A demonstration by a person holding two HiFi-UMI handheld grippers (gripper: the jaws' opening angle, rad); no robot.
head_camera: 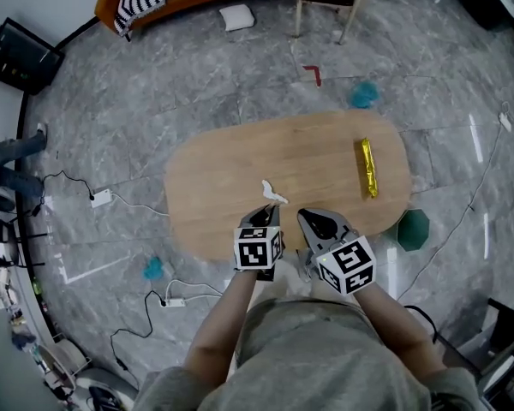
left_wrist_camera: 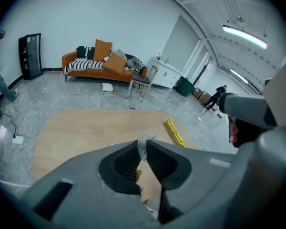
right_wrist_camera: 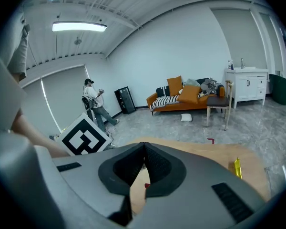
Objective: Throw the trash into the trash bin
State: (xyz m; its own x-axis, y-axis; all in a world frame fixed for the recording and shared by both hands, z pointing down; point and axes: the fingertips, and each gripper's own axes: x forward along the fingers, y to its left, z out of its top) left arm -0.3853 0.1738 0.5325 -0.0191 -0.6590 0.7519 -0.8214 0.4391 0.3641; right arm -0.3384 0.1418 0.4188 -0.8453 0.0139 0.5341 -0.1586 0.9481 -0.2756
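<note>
Where left claw [left_wrist_camera: 142, 153] closes, white scrap [left_wrist_camera: 146, 140] sits pinched between tips.

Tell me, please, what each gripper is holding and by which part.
Left gripper pinches a pale scrap by one end; right gripper is shut, empty.
</note>
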